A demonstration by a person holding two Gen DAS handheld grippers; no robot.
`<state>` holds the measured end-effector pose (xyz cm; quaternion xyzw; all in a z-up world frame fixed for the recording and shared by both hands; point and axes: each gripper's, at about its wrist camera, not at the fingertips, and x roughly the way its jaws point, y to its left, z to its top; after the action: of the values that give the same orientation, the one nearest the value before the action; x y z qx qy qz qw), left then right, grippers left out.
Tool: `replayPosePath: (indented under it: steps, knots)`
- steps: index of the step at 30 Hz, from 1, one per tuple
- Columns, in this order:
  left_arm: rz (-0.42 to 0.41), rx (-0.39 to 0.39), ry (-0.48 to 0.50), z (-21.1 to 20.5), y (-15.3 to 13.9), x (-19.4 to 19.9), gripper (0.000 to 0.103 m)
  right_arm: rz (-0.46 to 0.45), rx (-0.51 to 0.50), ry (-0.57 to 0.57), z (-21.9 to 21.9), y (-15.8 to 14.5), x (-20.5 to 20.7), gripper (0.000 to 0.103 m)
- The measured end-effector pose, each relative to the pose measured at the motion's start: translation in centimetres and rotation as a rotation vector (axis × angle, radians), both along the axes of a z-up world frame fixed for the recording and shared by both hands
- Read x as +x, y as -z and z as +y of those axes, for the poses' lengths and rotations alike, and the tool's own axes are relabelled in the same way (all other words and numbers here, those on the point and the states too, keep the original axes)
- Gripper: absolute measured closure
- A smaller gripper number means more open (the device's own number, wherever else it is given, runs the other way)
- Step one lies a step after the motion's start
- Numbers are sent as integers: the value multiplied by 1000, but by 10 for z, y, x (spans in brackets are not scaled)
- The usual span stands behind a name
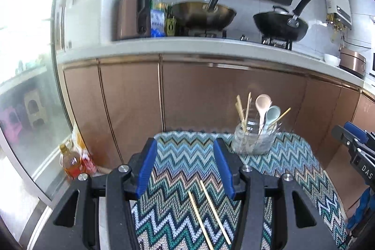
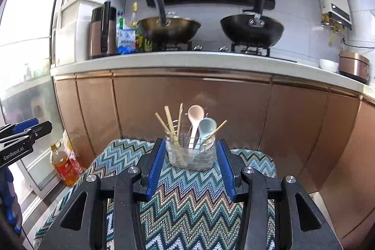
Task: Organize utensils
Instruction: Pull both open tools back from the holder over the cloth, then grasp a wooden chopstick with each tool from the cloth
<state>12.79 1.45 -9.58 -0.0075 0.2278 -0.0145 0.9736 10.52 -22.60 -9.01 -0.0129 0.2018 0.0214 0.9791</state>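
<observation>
A clear glass jar (image 1: 254, 141) stands at the far edge of a zigzag-patterned cloth (image 1: 187, 161). It holds a pink spoon (image 1: 262, 107), a pale blue spoon (image 1: 271, 115) and several wooden chopsticks. Two loose chopsticks (image 1: 206, 214) lie on the cloth between the fingers of my open, empty left gripper (image 1: 186, 150). In the right wrist view the jar (image 2: 191, 154) sits just beyond my open, empty right gripper (image 2: 191, 151), with the pink spoon (image 2: 195, 118) and blue spoon (image 2: 206, 127) standing in it.
Copper cabinet fronts (image 2: 187, 104) rise behind the cloth-covered surface. The counter above carries two woks (image 2: 252, 27), a kettle, bottles and a rice cooker (image 2: 354, 66). An orange oil bottle (image 2: 63, 166) stands on the floor at left beside a glass door.
</observation>
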Motion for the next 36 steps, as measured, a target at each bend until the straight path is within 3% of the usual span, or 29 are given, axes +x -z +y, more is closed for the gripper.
replayPosePath:
  steps: [6,11,22,28,36]
  knots:
    - [165,-55,4,26,30,33,55,128,-32,-93,19,22,28,58]
    - [343,-132,46,42,66,63,55,260,3,-201,34,46,56,62]
    - [681,-241,146,35,145,119,57,470,-8,-336,61,88,107,70]
    - [783,-216,169,22,172,137,67,556,-59,-374,73,114,128,70]
    - [857,-218,176,14,193,159,77,656,-65,-453,93,149,145,72]
